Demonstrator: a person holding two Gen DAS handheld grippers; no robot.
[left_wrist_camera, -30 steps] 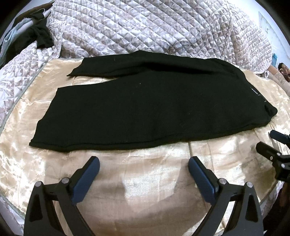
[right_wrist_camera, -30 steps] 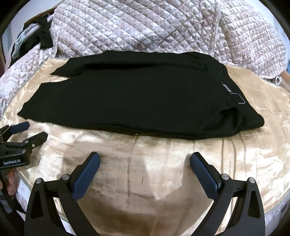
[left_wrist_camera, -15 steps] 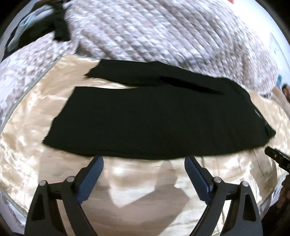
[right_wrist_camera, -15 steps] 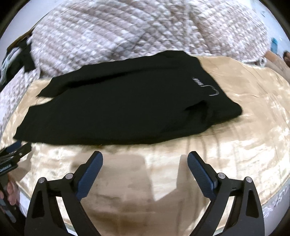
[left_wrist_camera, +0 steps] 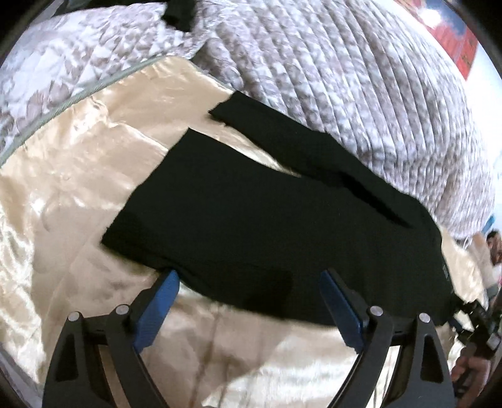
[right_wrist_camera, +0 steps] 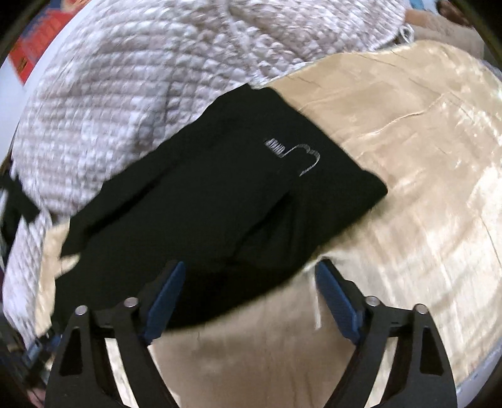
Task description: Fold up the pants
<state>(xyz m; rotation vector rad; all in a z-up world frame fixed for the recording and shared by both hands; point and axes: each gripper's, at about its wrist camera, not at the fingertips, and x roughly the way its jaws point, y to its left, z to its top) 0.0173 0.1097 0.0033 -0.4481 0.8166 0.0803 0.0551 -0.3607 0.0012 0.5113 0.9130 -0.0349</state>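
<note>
Black pants (left_wrist_camera: 266, 219) lie flat on a gold satin sheet (left_wrist_camera: 78, 175), legs to the left, waist to the right. My left gripper (left_wrist_camera: 248, 282) is open, its blue pads at the near hem of the leg end. In the right wrist view the pants (right_wrist_camera: 219, 194) show a white logo (right_wrist_camera: 295, 153) near the waist. My right gripper (right_wrist_camera: 249, 276) is open over the near edge at the waist end. The right gripper also shows at the far right of the left wrist view (left_wrist_camera: 473, 317), held by a hand.
A quilted grey-white blanket (left_wrist_camera: 345, 78) is heaped behind the pants, also in the right wrist view (right_wrist_camera: 125, 78). A dark garment (left_wrist_camera: 178, 12) lies at the back left. Bare gold sheet (right_wrist_camera: 423, 188) spreads to the right of the waist.
Both grippers have moved forward from the sheet's near part to the pants' near edge, the left toward the leg end, the right toward the waist. Both stay open.
</note>
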